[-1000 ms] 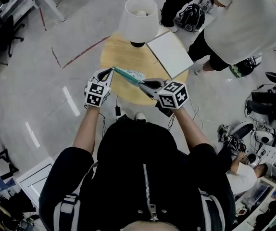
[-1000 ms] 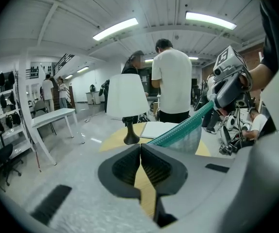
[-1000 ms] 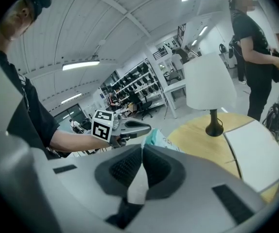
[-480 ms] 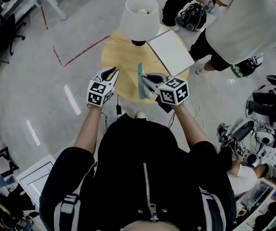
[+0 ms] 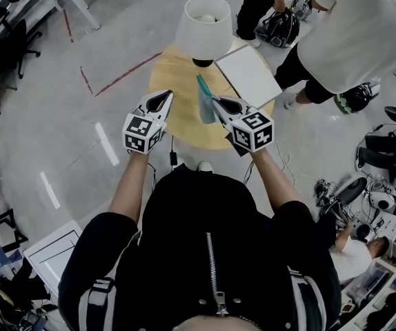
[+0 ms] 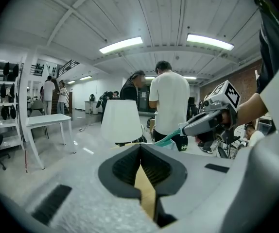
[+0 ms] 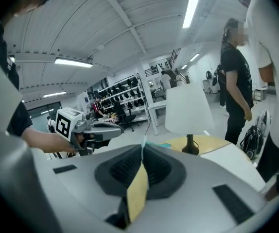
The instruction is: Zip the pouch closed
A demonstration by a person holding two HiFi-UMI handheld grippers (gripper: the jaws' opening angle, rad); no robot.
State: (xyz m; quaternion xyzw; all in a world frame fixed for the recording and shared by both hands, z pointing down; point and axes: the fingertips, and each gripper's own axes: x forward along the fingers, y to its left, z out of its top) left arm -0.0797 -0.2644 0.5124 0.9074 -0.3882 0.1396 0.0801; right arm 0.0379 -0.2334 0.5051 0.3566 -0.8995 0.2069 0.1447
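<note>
The teal pouch hangs edge-on from my right gripper, which is shut on its top edge above the round wooden table. In the right gripper view only a thin teal strip of the pouch shows past the closed jaws of my right gripper. My left gripper is held apart to the pouch's left. Its jaws have just been closing and stand shut with nothing between them. From the left gripper view the pouch dangles under the right gripper.
A white lamp stands at the table's far side, with a white board beside it on the right. Two people stand just beyond the table. A backpack lies on the floor near them.
The pouch was stretched between both grippers a second ago. The left gripper let go of it and shut again. The pouch swung to hang from the right gripper, and both grippers rose.
</note>
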